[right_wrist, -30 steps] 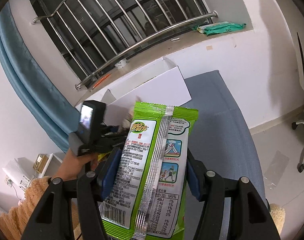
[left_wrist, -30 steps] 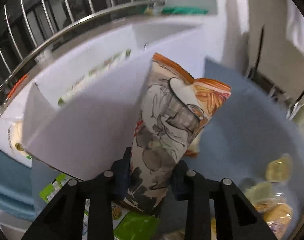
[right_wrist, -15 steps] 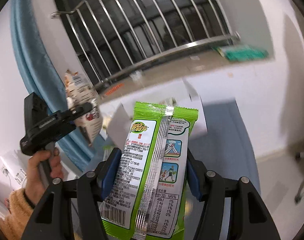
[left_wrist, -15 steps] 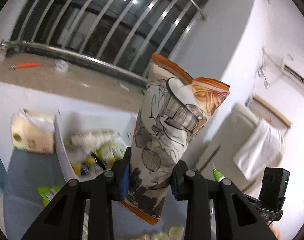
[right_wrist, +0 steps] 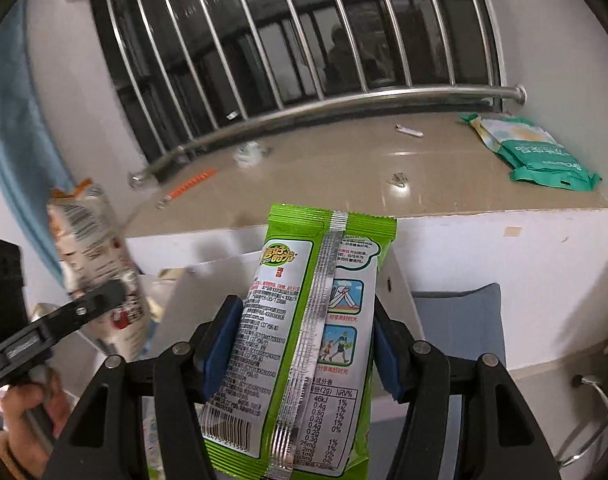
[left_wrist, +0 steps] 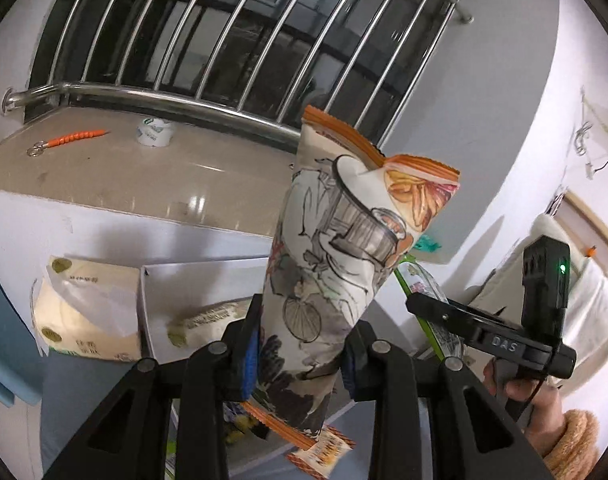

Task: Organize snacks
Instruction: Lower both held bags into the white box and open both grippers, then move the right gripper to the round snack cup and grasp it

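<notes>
Between the blue pads of the left gripper, squeezed tight, stands the orange-topped snack bag, its top at 12 o'clock. At 3 o'clock the right gripper pinches the green snack bag about half open. Down at 8 o'clock waits the white box. Both bags are puffy and slippery. One could slide out or bump the other and miss the box.

Above the white box, room is tight: its raised flap stands in front, the wall and stone sill close behind it, window bars beyond, a tissue pack just beside it.
</notes>
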Demonstrator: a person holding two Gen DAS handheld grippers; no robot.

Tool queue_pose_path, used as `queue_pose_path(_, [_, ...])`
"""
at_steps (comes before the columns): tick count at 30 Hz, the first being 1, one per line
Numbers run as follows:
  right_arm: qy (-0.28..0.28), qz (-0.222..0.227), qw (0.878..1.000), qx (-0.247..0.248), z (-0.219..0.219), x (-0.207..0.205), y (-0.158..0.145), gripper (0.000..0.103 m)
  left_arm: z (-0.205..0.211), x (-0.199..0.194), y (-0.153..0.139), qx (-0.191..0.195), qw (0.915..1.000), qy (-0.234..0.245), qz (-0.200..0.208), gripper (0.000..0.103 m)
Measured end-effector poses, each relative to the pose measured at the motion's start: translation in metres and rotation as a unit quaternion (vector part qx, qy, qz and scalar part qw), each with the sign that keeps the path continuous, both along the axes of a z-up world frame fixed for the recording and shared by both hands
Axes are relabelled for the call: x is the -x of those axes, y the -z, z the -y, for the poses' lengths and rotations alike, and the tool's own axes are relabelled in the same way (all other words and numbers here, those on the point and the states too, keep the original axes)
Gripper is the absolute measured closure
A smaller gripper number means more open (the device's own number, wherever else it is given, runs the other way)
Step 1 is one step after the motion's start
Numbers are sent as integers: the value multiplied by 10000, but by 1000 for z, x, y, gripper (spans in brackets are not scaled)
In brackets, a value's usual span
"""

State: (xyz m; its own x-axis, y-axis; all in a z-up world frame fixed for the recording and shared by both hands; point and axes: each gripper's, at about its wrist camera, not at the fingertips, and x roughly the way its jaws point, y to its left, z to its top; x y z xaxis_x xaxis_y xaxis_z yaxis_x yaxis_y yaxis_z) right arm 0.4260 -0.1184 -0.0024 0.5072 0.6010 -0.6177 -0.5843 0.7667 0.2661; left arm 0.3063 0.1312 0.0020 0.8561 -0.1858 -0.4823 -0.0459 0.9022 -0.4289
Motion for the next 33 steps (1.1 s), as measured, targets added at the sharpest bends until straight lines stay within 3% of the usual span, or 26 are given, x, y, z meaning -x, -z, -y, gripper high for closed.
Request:
queue_pose_path(2, [-29, 31, 9998, 183, -9, -12, 5, 34, -1, -12, 3, -136, 9998, 1, -144, 66])
queue_pose_path(3, [-31, 56, 9997, 249, -12, -17, 8, 30, -1, -18, 4, -175, 9995, 11, -252, 59])
queue_pose_path(4, [-45, 74, 9994, 348, -16, -21, 10, 19, -2, -27, 8, -268, 9987, -57, -438, 49])
queue_pose_path(5, [-3, 97, 9987, 492, -20, -26, 12, 11, -1, -28, 9, -357, 9978, -151, -546, 14])
queue_pose_path(6, [127, 162, 9980, 603, -22, -29, 14, 9, -2, -30, 11, -419, 9970, -247, -595, 0])
queue_pose_path(8, [295, 210, 9974, 630, -21, -31, 15, 0, -3, -27, 15, -422, 9970, -303, -571, 0])
queue_pose_path(13, [389, 274, 9983, 331, -7, -23, 11, 0, 6, -13, 17, -786, 9953, -199, -532, 0])
queue_pose_path(19, [209, 526, 9982, -187, 12, 12, -13, 0, 23, 30, -10, -1067, 9941, -21, -213, 0])
queue_pose_path(27, [-376, 903, 9927, -705, 36, 91, -49, 0, 55, 100, -42, -1722, 9844, 235, 272, 0])
queue_pose_path(33, [-607, 946, 9905, -785, 67, 164, -44, 0, 71, 173, -39, -1871, 9804, 346, 513, 0])
